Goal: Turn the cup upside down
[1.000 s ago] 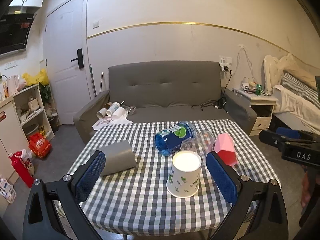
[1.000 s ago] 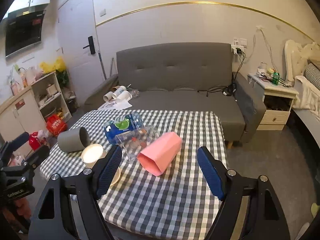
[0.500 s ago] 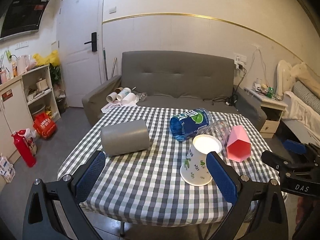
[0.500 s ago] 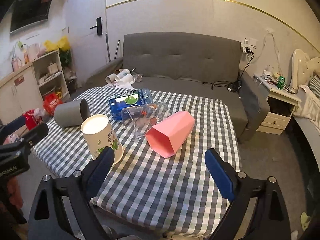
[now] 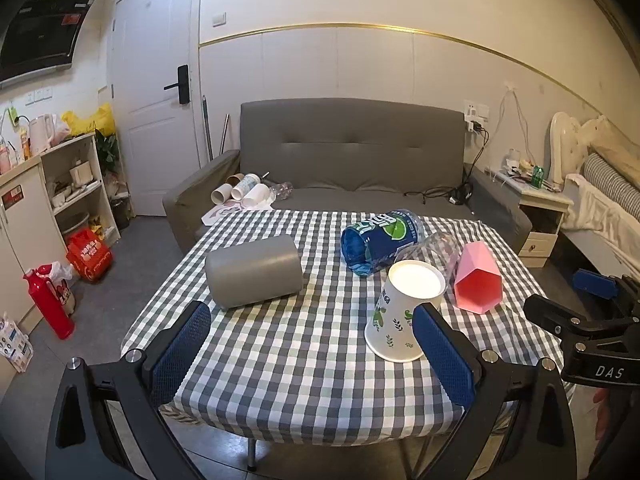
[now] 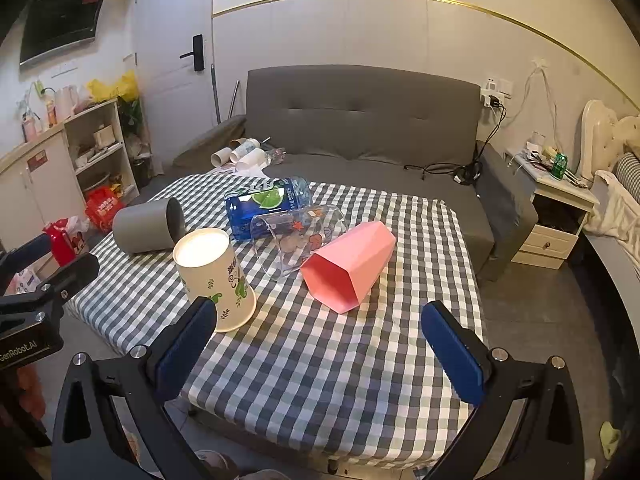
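Note:
A white paper cup with leaf prints (image 5: 402, 318) (image 6: 216, 280) stands upside down on the checked table, wide rim down. A grey cup (image 5: 254, 270) (image 6: 148, 229), a clear cup (image 6: 298, 236) (image 5: 440, 250) and a pink faceted cup (image 5: 478, 280) (image 6: 350, 264) lie on their sides. My left gripper (image 5: 316, 350) is open and empty, above the near table edge, its right finger beside the paper cup. My right gripper (image 6: 320, 354) is open and empty, in front of the pink cup.
A blue plastic bottle (image 5: 380, 240) (image 6: 268, 202) lies on its side behind the cups. A grey sofa (image 5: 352, 168) stands behind the table (image 5: 300, 360), a shelf unit (image 5: 76, 196) at left, a nightstand (image 5: 540, 212) and bed at right.
Both grippers have drawn back and risen from the table. The paper cup stays upside down where it stood; it now looks smaller and off to the side in both views.

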Action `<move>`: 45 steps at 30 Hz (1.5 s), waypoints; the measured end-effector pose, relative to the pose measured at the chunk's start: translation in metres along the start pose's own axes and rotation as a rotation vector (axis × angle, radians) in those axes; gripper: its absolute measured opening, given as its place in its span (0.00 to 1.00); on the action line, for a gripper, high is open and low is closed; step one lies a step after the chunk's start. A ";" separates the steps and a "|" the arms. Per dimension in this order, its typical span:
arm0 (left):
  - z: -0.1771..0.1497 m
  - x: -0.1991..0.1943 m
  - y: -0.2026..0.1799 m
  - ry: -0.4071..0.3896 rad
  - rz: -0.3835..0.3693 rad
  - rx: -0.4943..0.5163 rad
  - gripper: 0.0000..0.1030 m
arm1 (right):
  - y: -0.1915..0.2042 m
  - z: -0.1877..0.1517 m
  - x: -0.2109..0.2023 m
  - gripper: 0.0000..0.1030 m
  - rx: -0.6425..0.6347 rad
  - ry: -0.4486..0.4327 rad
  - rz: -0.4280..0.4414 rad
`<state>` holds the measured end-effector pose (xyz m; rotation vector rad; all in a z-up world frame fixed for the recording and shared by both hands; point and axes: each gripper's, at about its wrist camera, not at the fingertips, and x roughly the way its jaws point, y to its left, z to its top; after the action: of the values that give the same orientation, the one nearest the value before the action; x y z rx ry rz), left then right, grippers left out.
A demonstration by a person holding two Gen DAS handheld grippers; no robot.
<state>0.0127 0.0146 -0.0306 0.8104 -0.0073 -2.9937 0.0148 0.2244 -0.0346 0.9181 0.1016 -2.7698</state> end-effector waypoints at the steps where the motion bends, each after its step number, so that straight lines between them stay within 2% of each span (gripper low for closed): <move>1: 0.000 0.000 0.000 -0.002 0.000 0.000 1.00 | -0.001 0.000 0.000 1.00 -0.001 0.001 0.003; 45: -0.003 0.004 -0.004 0.023 -0.007 0.014 1.00 | 0.003 -0.003 0.006 1.00 -0.022 0.023 0.001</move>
<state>0.0104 0.0181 -0.0349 0.8479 -0.0245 -2.9940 0.0126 0.2207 -0.0402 0.9446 0.1344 -2.7517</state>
